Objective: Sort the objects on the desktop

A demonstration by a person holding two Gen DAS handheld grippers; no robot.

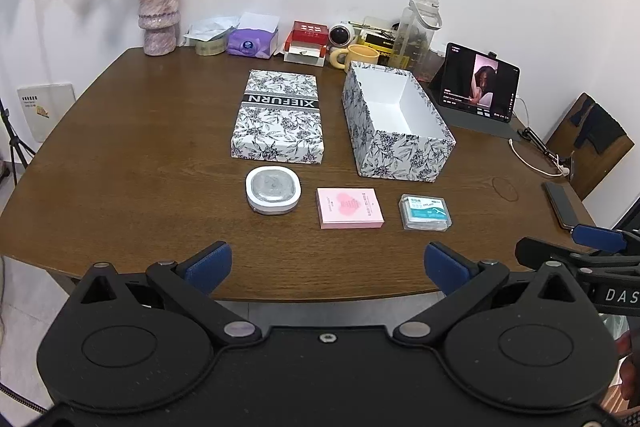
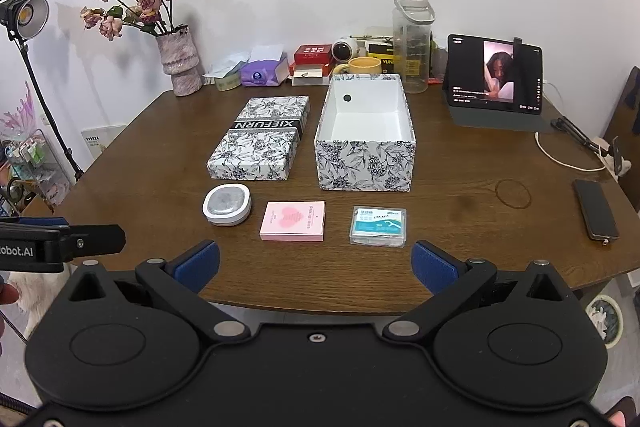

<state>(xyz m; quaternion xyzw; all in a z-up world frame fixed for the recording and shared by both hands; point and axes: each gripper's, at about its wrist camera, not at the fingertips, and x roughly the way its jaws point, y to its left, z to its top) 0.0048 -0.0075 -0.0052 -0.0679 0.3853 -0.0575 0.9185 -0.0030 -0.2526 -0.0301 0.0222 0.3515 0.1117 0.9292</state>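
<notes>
Flanking floral cardboard box (image 2: 366,163): lid (image 2: 260,139)

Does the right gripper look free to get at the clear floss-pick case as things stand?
Probably yes. The right gripper is open, and the floss-pick case lies just ahead on bare table, apart from the pink box, nothing between.

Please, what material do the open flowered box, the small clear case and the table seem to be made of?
Open box: probably paperboard, with a matte printed flower pattern outside, plain white inside and thin straight walls.
Clear case: likely hard plastic; it is see-through and glossy, with a blue-and-white label showing.
Table: wood or wood veneer, brown with visible grain and a soft sheen; which one cannot be told.
</notes>
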